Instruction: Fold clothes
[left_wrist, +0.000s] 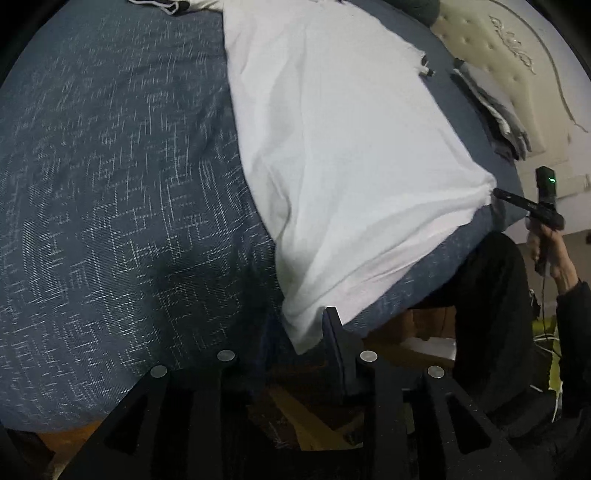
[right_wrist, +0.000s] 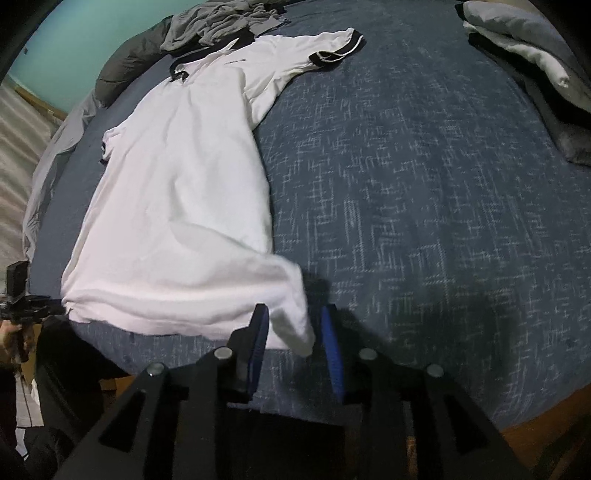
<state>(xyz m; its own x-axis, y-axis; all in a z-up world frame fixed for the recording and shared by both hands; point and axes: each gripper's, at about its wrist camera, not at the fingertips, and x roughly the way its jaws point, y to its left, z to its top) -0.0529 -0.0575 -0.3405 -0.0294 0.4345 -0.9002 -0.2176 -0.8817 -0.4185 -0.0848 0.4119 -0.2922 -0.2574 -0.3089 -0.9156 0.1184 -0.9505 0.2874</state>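
Note:
A white polo shirt (right_wrist: 177, 192) with black collar and cuffs lies spread on the blue patterned bed cover (right_wrist: 406, 184). It also shows in the left wrist view (left_wrist: 332, 147). My right gripper (right_wrist: 295, 332) is open, its blue-padded fingers either side of the shirt's near hem corner. From the left wrist view the right gripper (left_wrist: 496, 194) touches that corner. My left gripper (left_wrist: 306, 328) is at the other hem corner; only its right finger shows, the cloth hides the rest. From the right wrist view it (right_wrist: 59, 308) meets the hem.
Grey clothes (right_wrist: 221, 22) lie heaped past the collar. A folded stack (right_wrist: 528, 55) sits at the far right, by the cream headboard (left_wrist: 509, 62). The bed's near edge and wooden frame (right_wrist: 535, 439) are just below me.

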